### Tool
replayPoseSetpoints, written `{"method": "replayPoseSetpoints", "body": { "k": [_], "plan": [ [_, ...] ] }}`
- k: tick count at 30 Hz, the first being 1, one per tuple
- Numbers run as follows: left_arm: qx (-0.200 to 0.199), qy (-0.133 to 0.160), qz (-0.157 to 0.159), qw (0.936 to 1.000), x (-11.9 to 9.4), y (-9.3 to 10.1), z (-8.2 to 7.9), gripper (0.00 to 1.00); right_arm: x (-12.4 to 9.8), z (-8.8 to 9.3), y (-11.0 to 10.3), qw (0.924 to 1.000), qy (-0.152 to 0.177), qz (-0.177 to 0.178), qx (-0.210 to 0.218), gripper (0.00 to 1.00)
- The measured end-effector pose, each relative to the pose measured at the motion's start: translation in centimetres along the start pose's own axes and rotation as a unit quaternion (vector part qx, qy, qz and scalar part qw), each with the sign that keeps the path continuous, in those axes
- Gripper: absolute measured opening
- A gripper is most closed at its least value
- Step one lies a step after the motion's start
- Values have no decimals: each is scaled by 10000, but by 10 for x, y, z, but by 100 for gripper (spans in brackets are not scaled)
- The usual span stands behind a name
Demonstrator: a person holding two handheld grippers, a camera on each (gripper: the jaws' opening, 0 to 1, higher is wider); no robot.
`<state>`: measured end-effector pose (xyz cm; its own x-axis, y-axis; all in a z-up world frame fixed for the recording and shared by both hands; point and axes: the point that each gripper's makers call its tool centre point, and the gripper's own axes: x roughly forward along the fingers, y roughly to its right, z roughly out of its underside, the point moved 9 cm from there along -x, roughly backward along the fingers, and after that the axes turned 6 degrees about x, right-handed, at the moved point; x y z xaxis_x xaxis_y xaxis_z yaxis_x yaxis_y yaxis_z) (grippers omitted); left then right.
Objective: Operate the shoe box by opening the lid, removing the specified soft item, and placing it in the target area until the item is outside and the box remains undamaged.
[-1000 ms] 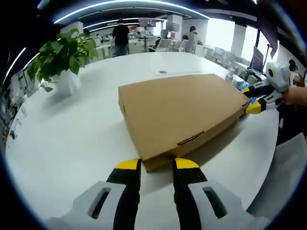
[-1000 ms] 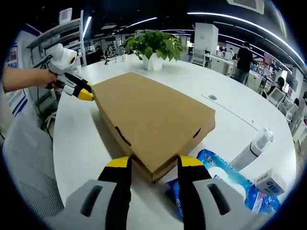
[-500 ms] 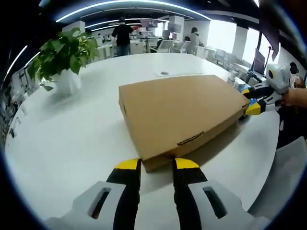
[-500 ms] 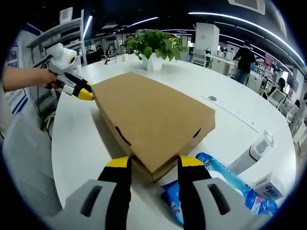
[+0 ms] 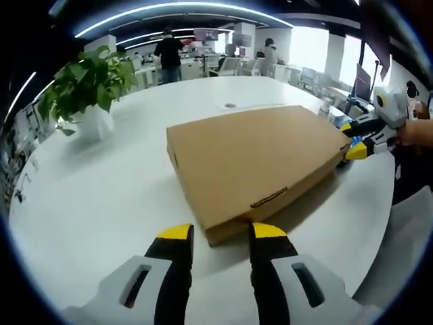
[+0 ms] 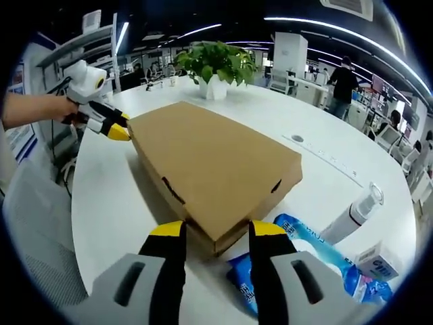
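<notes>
While the closed shoe box (image 5: 254, 159) lies flat on the white counter (image 5: 101, 196), the left gripper (image 5: 218, 231) and right gripper (image 6: 208, 229) bracket opposite near corners, jaws apart, gripping nothing.

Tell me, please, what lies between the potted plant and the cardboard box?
Nothing: in the left gripper view, bare white table separates the plant from the box.

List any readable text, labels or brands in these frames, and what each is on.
None can be read.
Blue packet: white print, too blurred to read.
Small carton: blue mark, too small to read.
White bottle: no legible label.
Cardboard box: plain, no print.
</notes>
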<state>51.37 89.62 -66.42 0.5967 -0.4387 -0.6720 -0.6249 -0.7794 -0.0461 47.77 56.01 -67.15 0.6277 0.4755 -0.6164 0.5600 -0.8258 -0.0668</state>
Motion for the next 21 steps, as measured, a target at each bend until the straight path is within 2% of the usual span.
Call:
{"method": "replayPoseSetpoints", "body": {
  "k": [7, 13, 21],
  "plan": [
    [6, 40, -39, 10000, -11, 2, 4, 34, -14, 2, -4, 9997, 198, 71, 108, 36],
    [39, 189, -62, 9998, -26, 10, 8, 37, -40, 8, -3, 9990, 367, 228, 66, 40],
    [129, 354, -23, 9993, -43, 22, 17, 44, -75, 21, 1, 9970, 542, 489, 272, 46]
  ]
}}
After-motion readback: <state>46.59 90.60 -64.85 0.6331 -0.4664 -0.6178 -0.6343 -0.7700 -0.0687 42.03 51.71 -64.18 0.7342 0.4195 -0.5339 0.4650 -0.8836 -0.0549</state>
